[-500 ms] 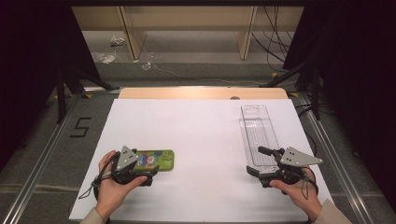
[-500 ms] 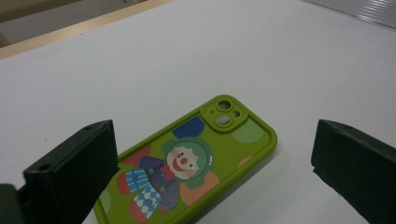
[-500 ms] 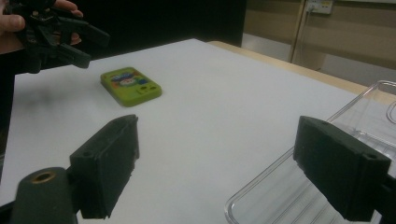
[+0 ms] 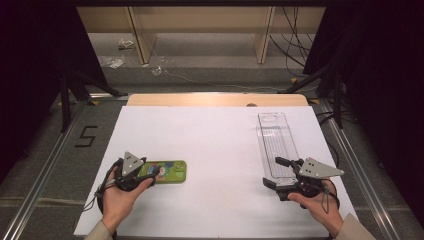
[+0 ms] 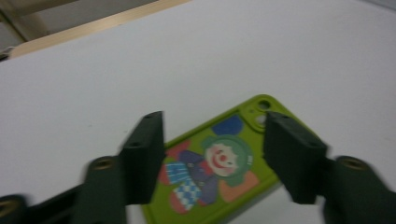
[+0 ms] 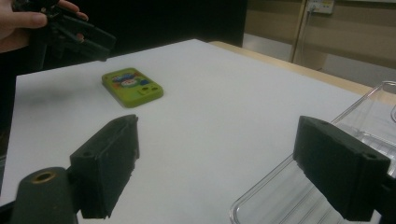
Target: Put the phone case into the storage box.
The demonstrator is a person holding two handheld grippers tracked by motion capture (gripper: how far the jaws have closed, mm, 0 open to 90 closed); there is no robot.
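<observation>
While green phone case point(image 4: 167, 171) lies flat on white desk point(image 4: 215, 145), left tongs point(image 4: 150, 172) hover over its near end, parted, gripping nothing. Right tongs point(image 4: 272, 172) wide apart, empty, straddling near end of clear tray point(image 4: 275, 140).

A white table point(image 4: 220, 135) stands over grey floor point(image 4: 45, 165), pale wooden shelving point(image 4: 200, 30) behind, apparently dark-curtained sides.

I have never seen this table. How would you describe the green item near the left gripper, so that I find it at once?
Look at the white table top, then at its near left part, where the left gripper hovers. Just beyond that gripper lies a flat, lime-green phone case with rounded corners. Its colourful clown picture sets it apart from the long clear plastic tray on the right side.
</observation>
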